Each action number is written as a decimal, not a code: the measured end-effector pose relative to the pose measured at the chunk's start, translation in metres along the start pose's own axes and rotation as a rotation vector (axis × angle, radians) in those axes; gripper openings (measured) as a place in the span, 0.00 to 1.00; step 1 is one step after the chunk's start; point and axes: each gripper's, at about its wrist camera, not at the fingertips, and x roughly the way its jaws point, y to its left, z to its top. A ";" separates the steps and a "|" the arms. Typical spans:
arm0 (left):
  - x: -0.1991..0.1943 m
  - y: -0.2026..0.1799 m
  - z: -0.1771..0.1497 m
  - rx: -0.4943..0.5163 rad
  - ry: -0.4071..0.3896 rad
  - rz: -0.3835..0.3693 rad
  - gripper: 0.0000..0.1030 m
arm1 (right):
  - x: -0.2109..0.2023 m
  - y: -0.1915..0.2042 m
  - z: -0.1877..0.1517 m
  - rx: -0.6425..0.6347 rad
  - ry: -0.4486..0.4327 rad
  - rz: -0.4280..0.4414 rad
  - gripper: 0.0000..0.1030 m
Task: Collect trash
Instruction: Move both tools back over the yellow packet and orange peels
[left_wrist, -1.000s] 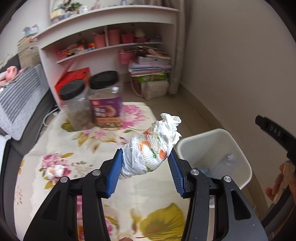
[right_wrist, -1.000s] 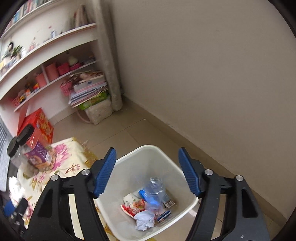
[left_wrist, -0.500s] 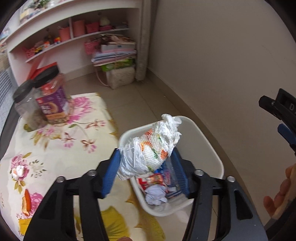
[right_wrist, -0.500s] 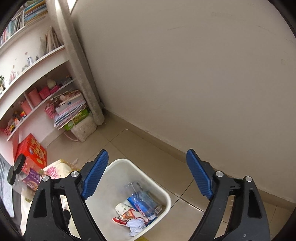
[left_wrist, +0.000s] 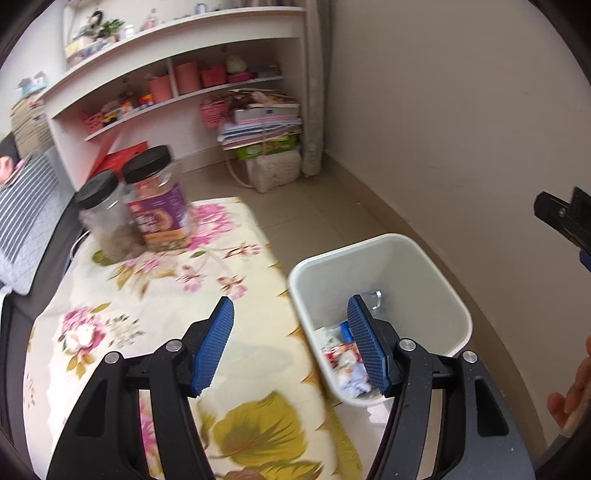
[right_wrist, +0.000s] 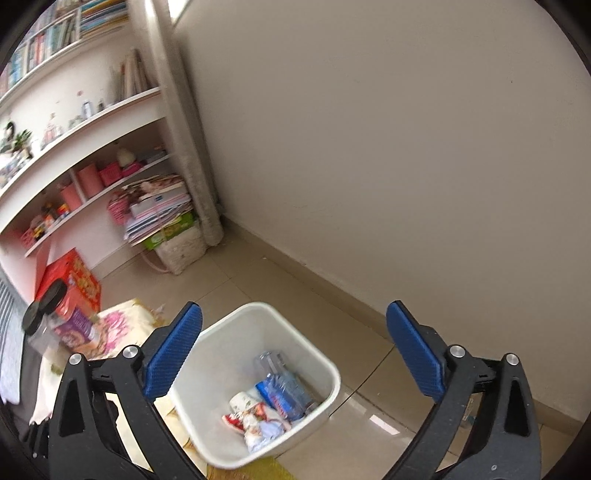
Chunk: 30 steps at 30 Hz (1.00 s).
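Note:
The white waste bin (left_wrist: 424, 273) stands on the tiled floor beside the floral-cloth table (left_wrist: 166, 295). Wrappers, crumpled paper (left_wrist: 351, 369) and a clear plastic bottle (right_wrist: 284, 384) lie in the waste bin (right_wrist: 229, 354). My left gripper (left_wrist: 290, 301) hangs over the table edge and the bin's near rim, its jaws opening with nothing between them. Above the bin, my right gripper (right_wrist: 293, 308) has its jaws opening wide, also empty. The tissue wad cannot be told apart among the trash. A small white crumpled bit (left_wrist: 79, 334) lies on the cloth.
Two black-lidded jars (left_wrist: 103, 218) (left_wrist: 159, 199) stand at the table's far end. Behind are white shelves (left_wrist: 177, 96), a red box (right_wrist: 74, 277) and a pile of books on a sack (left_wrist: 266, 147). A plain wall (right_wrist: 406, 147) runs right of the bin. A hand (left_wrist: 569, 391) shows at the right edge.
The tissue wad has left the left jaws, which have spread wider. The left view swung back toward the table. The right jaws widened and that gripper drew back from the bin.

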 end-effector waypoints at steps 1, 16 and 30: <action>-0.003 0.005 -0.004 -0.008 0.001 0.008 0.61 | -0.006 0.004 -0.006 -0.003 0.003 0.014 0.93; -0.050 0.094 -0.071 -0.050 0.022 0.136 0.70 | -0.062 0.082 -0.075 -0.252 -0.023 0.136 0.93; -0.048 0.171 -0.118 -0.017 0.162 0.229 0.70 | -0.086 0.158 -0.154 -0.548 0.048 0.279 0.93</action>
